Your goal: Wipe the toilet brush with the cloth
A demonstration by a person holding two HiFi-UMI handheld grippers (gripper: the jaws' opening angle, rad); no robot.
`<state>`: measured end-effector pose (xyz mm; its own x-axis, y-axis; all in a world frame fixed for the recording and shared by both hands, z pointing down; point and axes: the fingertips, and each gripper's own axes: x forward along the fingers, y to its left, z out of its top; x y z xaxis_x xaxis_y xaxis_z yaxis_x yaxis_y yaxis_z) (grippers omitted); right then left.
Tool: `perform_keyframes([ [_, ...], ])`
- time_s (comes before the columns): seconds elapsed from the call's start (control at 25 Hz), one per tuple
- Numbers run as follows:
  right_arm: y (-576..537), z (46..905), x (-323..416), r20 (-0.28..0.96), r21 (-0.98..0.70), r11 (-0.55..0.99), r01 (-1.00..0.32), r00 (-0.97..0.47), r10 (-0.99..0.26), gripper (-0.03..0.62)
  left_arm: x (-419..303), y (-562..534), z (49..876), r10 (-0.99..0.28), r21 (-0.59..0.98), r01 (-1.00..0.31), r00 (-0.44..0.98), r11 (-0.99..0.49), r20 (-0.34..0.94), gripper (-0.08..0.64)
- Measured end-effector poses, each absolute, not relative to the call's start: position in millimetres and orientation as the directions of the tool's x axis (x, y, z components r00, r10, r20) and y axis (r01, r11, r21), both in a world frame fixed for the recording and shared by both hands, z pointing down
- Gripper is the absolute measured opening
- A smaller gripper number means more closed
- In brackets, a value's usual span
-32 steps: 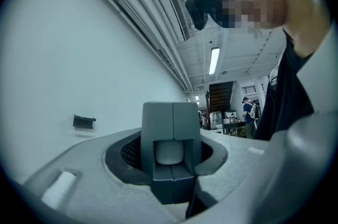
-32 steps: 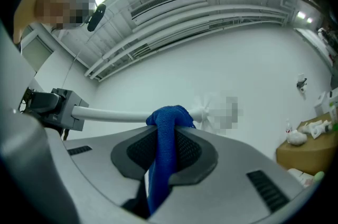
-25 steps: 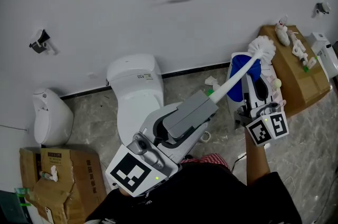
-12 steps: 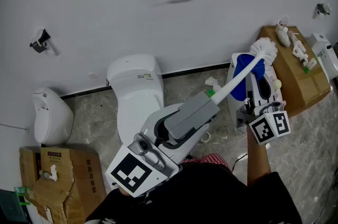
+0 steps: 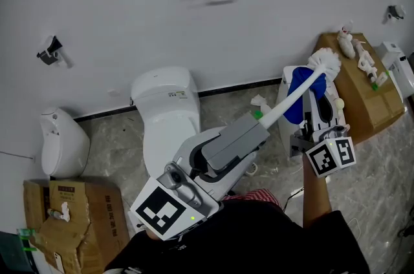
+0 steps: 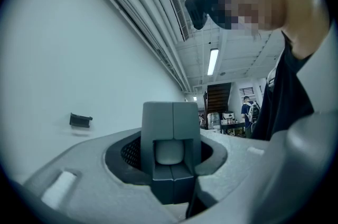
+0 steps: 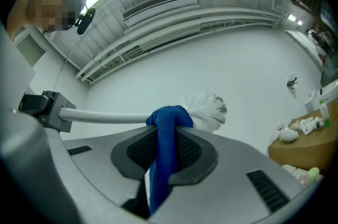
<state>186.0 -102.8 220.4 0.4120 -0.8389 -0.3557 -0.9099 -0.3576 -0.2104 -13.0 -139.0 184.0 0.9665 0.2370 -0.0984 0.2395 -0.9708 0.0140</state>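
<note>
Shifted slightly rightward since a second ago, the toilet brush (image 5: 289, 102) slants in the air right of the toilet (image 5: 163, 112). The left gripper (image 6: 173, 138) has its jaws clamped on the handle. The right gripper (image 7: 158, 178) pinches the blue cloth (image 7: 168, 123) in its jaws, draped over the shaft beside the bristles (image 7: 209, 110).

Two grippers: left gripper (image 5: 257, 125), right gripper (image 5: 315, 112). One toilet brush (image 5: 323, 63), one blue cloth (image 5: 297, 93), one toilet (image 5: 165, 105). Two boxes: cardboard box (image 5: 77, 214) far left of the jaws, second cardboard box (image 5: 359, 98) right.

Blue cloth (image 7: 168, 128), white toilet brush (image 7: 208, 109), brown cardboard box (image 5: 362, 105), white toilet (image 5: 165, 114)
</note>
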Motion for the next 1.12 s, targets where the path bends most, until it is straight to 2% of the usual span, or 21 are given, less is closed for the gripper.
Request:
perform_keyframes([
  [0.64,-108,234,175,-0.342,-0.252,-0.323,-0.912,0.396,-0.852,0.066,-8,-142,186,0.219,0.035,0.223,0.971,-0.974,-0.098,0.170],
  [1.12,-142,249,135,-0.297,-0.240,-0.184,-0.953,0.253,-0.921,0.066,-3,-142,184,0.213,0.031,0.218,0.972,-0.976,-0.103,0.170],
])
